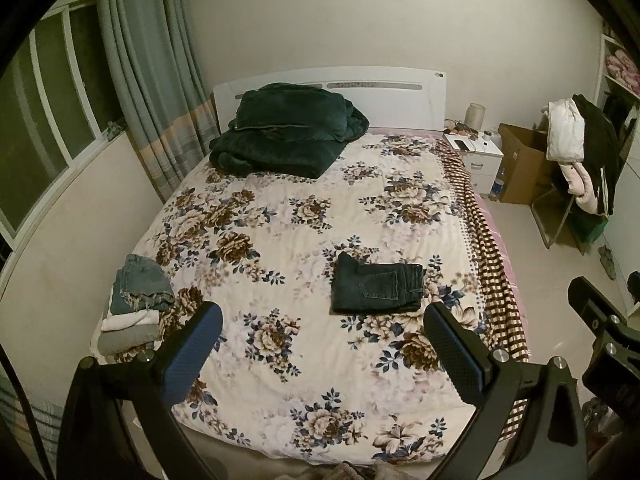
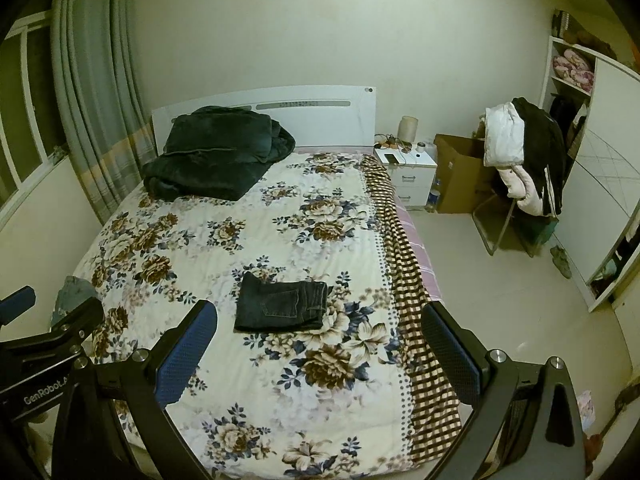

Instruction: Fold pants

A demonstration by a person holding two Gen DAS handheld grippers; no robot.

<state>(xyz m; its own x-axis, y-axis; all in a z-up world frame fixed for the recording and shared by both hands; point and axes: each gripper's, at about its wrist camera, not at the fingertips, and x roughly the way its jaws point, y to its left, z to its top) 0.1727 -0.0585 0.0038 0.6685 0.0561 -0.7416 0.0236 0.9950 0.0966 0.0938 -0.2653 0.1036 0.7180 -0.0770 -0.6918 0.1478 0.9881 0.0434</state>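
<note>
Dark pants (image 1: 376,288) lie folded into a compact rectangle on the floral bedspread (image 1: 280,216), near-right part of the bed, back pocket facing up. In the right wrist view the same pants (image 2: 282,306) sit just beyond the fingers, slightly left of centre.

Left gripper (image 1: 320,354): jaws spread wide, nothing between them, held above the near end of the bed, clear of the fabric. Right gripper (image 2: 318,354): also spread wide, holding nothing, above the near-right part of the bed. Neither touches the pants.

Stack of folded clothes (image 1: 136,308) sits at the near-left edge of the bed, jeans on top, lighter pieces under. Well apart from the dark pants.

Dark green blanket (image 1: 288,132) is piled at the far-left end against the white headboard (image 1: 400,100). Checked sheet (image 1: 492,264) hangs down the right side of the bed.

Far right: white nightstand (image 1: 478,156) beside the bed, cardboard box (image 1: 520,168) next to it, chair (image 1: 576,184) draped with clothes. Curtain (image 1: 152,72) on the far left.
</note>
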